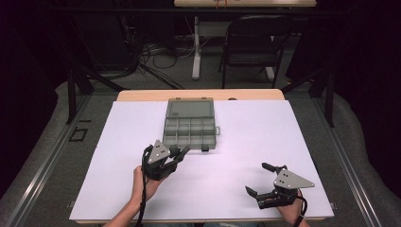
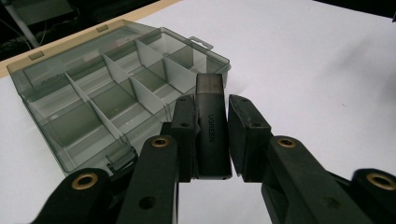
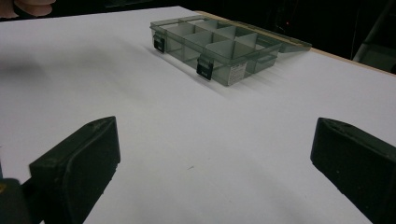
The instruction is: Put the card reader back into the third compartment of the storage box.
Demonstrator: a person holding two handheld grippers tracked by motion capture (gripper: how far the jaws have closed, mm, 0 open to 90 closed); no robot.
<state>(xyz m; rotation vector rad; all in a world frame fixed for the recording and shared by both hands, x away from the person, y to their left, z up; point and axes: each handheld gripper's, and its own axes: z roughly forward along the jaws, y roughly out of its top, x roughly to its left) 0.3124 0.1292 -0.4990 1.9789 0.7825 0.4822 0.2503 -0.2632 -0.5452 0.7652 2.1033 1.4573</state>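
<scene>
A smoke-grey clear organizer box (image 1: 190,124) lies open at the far middle of the white sheet, its lid flat behind it and its several compartments looking bare. My left gripper (image 1: 182,152) hovers just short of the box's front left corner, shut on a small black rectangular block (image 2: 211,135) marked UGREEN. In the left gripper view the block stands upright between the pads, with the box (image 2: 93,93) behind it. My right gripper (image 1: 256,178) rests near the front right of the sheet, open with nothing between its jaws. The box (image 3: 219,44) lies well ahead in the right gripper view.
A white sheet (image 1: 265,137) covers most of the wooden table (image 1: 142,94). Two black latches (image 3: 204,70) hang on the box's front wall. Beyond the table stand a dark folding chair (image 1: 253,42), a white table leg (image 1: 196,47) and floor cables (image 1: 156,59).
</scene>
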